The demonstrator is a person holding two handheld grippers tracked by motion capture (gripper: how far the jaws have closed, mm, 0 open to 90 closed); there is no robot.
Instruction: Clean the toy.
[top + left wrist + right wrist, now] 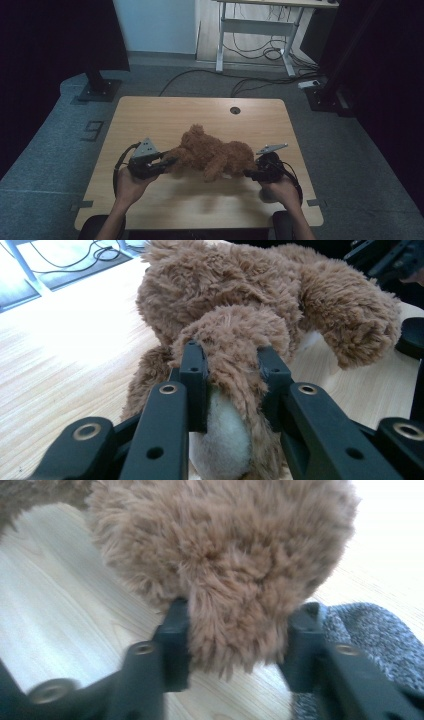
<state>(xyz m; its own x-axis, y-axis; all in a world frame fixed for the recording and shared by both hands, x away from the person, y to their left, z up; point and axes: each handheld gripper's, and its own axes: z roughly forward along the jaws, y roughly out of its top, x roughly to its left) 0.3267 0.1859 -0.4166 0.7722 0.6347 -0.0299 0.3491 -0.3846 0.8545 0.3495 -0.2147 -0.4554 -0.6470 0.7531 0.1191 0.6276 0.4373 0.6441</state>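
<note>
From the high view, a brown teddy bear (pixel 212 152) is lying across the wooden bench (pixel 150 115), stretched out between the two claws. The left claw (pixel 167 162) sits at one end of the bear with its tips in the fur, and the right claw (pixel 248 173) is at the other end, right up against a furry limb.

Left gripper view: the left claw (pixel 232 367) is pinching a furry paw of the teddy bear (pixel 240 300), both jaws sunk into the fluff with the white sole just behind the tips. The rest of the bear lies straight ahead of the jaws on the bench (pixel 75 355).

Right gripper view: a furry limb of the teddy bear (pixel 225 545) sits between the jaws of the right claw (pixel 243 622). One jaw touches the fur, the other looks clear of it, so the claw reads as spread, not squeezing. Grey speckled fabric (pixel 370 630) shows just beyond one jaw.
</note>
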